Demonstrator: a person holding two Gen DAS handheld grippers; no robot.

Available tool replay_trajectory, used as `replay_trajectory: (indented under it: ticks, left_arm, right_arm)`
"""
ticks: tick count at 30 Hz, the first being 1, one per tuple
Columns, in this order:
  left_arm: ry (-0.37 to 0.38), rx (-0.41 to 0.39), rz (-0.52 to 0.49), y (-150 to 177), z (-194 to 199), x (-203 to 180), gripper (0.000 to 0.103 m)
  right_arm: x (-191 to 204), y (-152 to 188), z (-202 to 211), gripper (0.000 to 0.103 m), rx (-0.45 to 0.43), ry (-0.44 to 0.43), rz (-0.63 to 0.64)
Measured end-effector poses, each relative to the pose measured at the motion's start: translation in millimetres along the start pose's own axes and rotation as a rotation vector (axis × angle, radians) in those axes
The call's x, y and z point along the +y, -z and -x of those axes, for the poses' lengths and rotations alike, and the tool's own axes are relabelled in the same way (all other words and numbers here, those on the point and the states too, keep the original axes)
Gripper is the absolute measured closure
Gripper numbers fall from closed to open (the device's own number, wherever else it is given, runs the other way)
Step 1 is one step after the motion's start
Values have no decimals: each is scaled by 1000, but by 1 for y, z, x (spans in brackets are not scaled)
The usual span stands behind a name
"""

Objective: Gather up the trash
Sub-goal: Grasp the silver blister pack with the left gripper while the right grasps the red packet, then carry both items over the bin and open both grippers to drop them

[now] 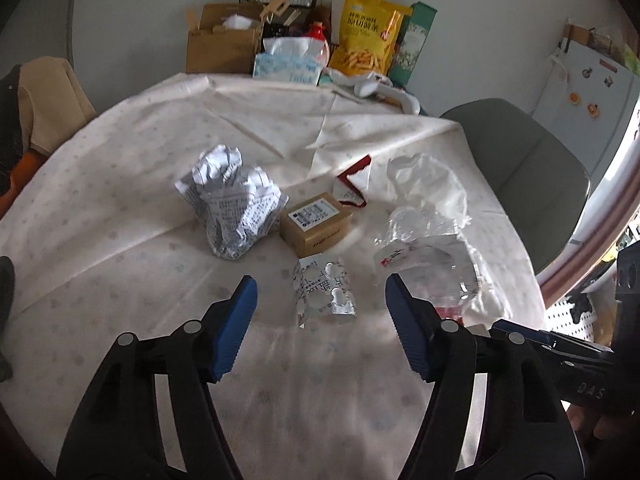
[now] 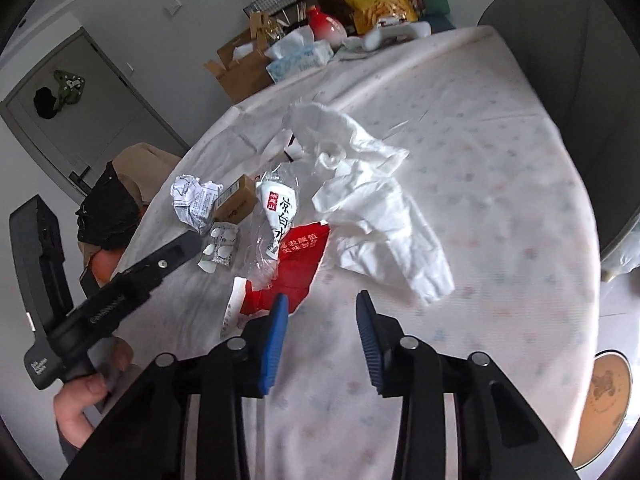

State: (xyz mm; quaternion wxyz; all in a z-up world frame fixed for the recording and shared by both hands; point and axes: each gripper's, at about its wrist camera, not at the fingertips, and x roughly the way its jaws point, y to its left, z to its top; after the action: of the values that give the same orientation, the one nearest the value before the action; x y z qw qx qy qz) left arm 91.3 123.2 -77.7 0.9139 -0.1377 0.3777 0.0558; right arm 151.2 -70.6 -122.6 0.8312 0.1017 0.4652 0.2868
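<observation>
While both claws hung released over tablecloth (image 1: 120, 208), left gripper (image 1: 320, 296) gaped wide, nothing between jaws, blister pack (image 1: 326, 292) lying just beyond its tips. Right gripper (image 2: 322, 312) gaped too, empty, its left tip over red wrapper (image 2: 296, 264). Beyond blister pack: small brown box (image 1: 316, 224), crumpled printed paper (image 1: 232, 204) touching box, crushed clear bottle (image 2: 276, 216), white tissue (image 2: 372, 200). Farthest: tissue box (image 1: 288, 68), yellow snack bag (image 1: 372, 32).

A home dining room — clothed round table (image 1: 120, 208), padded chair (image 1: 516, 168), magnet-covered fridge (image 1: 588, 84), snack bag (image 1: 370, 34), tissue box (image 1: 288, 66).
</observation>
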Motion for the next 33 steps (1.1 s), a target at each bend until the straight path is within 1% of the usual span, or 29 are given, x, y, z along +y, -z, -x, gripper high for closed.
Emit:
replay_trajectory:
  ticks: [4, 7, 9, 10, 11, 13, 15, 17, 20, 24, 28, 33]
  left_arm:
    - [4, 33, 8, -1, -16, 1, 41]
    - [10, 59, 5, 0, -27, -3, 46]
    - [8, 80, 0, 0, -34, -5, 52]
    - [-7, 73, -7, 1, -35, -6, 55]
    - [-8, 76, -4, 0, -36, -7, 66]
    - [0, 81, 16, 0, -35, -4, 71]
    - [14, 80, 25, 0, -32, -1, 74]
    - [12, 66, 27, 2, -25, -1, 75]
    - [18, 51, 28, 3, -16, -2, 75]
    - [27, 26, 4, 0, -3, -12, 75]
    - [43, -6, -20, -4, 11, -25, 75]
    - [59, -27, -43, -7, 22, -41, 75]
  right_arm:
    - [1, -1, -9, 80, 23, 2, 3]
    - [0, -3, -12, 81, 35, -17, -9]
    - [0, -5, -14, 81, 38, -27, -16]
    - [-1, -6, -17, 81, 42, -29, -23]
    - [-2, -7, -19, 81, 48, -36, -34]
    - [-4, -8, -23, 81, 55, -56, -57]
    - [-1, -9, -25, 81, 55, -57, -48]
    - [1, -10, -28, 93, 66, -69, -44]
    - [6, -9, -27, 99, 65, -71, -23]
    - [14, -9, -11, 101, 23, -60, 14]
    - [17, -11, 13, 101, -41, -38, 48]
    - [11, -13, 36, 101, -82, -24, 47]
